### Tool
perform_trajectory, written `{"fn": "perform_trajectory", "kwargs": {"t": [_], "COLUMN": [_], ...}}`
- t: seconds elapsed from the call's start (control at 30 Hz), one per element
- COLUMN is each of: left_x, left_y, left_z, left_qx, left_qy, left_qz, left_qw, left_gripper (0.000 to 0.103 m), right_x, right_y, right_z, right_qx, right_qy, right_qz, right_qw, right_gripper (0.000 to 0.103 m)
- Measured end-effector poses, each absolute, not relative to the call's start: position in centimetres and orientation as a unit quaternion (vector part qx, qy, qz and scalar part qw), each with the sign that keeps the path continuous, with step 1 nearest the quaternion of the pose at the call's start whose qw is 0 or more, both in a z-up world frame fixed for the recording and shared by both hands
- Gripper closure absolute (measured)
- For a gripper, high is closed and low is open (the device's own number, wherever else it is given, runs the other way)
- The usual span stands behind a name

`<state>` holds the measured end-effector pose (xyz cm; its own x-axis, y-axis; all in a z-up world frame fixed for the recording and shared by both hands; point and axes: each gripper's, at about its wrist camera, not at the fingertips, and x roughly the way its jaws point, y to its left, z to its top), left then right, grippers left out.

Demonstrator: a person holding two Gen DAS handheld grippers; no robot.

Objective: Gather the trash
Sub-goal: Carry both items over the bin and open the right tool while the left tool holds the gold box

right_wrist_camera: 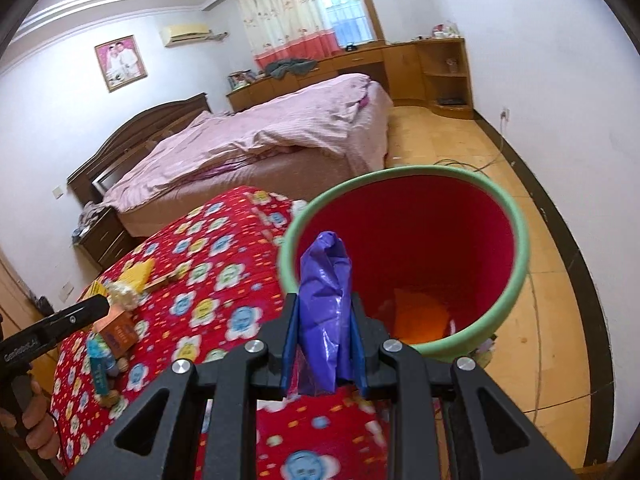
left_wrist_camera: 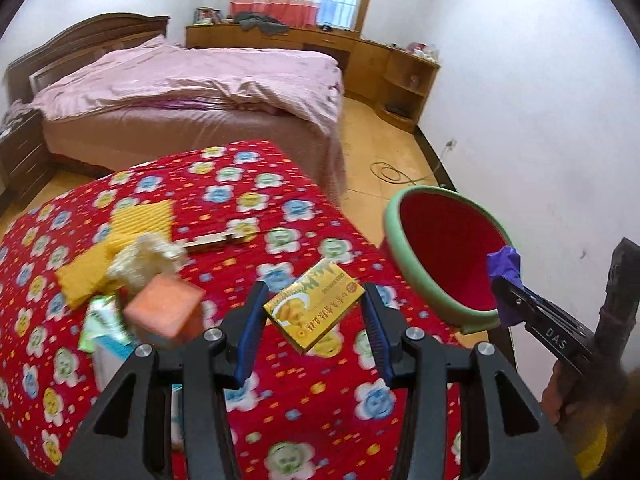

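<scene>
**Both claws loaded beside the red bin**

My left gripper (left_wrist_camera: 314, 312) is clamped on a yellow carton (left_wrist_camera: 315, 311), held tilted above the red flowered quilt (left_wrist_camera: 248, 184). My right gripper (right_wrist_camera: 323, 320) pinches a crumpled purple plastic bag (right_wrist_camera: 326, 308), which stands up between the blue pads right in front of the green-rimmed red bin (right_wrist_camera: 404, 256). From the left wrist camera the bin sits off the quilt's right edge, its mouth tipped toward me.

Clutter lies to the left on the quilt: an orange box (left_wrist_camera: 164, 312), a white crumpled wad (left_wrist_camera: 146, 260), yellow ribbed foam pieces (left_wrist_camera: 144, 220), a wooden stick (left_wrist_camera: 208, 242) and a green-and-white packet (left_wrist_camera: 102, 320). A pink-covered bed (left_wrist_camera: 192, 80) fills the room behind, with a wooden desk unit (left_wrist_camera: 360, 56) along the window wall and a cable (left_wrist_camera: 396, 174) looping across the floor.

The packet is half hidden behind my left claw's frame. Something orange glows at the bin's bottom; I cannot make out what. The quilt is motion-blurred in both views.
</scene>
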<state>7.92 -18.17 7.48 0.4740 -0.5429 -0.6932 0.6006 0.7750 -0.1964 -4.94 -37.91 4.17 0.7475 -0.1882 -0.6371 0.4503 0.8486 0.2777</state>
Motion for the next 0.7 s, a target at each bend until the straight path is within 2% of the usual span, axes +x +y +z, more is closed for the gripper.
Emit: {"fn": "perform_trajectory", "kwargs": {"t": [0.3, 0.47, 0.57, 0.63, 0.7], "left_x": [8.0, 8.3, 8.3, 8.3, 8.3], "left_y": [-25.0, -28.2, -29.7, -30.4, -31.1], "left_z": [6.7, 6.2, 5.8, 5.6, 5.4], "left_qx": [0.074, 0.084, 0.09, 0.094, 0.097], "left_qy": [0.391, 0.396, 0.397, 0.397, 0.398], "left_qz": [-0.371, -0.385, -0.394, -0.398, -0.402], "left_qw": [0.839, 0.829, 0.824, 0.822, 0.819], "left_gripper": [0.056, 0.056, 0.056, 0.056, 0.056], "right_x": [-4.8, -4.5, -4.5, -4.6, -4.6], "right_y": [-43.2, -45.4, -46.2, -46.6, -46.8], "right_z": [2.7, 2.1, 1.8, 1.8, 1.8], "right_qx": [0.22, 0.213, 0.214, 0.218, 0.22], "right_qy": [0.317, 0.325, 0.324, 0.32, 0.317], "right_qz": [-0.22, -0.238, -0.239, -0.238, -0.236], "right_qw": [0.896, 0.89, 0.89, 0.891, 0.892], "right_gripper": [0.077, 0.074, 0.068, 0.059, 0.057]}}
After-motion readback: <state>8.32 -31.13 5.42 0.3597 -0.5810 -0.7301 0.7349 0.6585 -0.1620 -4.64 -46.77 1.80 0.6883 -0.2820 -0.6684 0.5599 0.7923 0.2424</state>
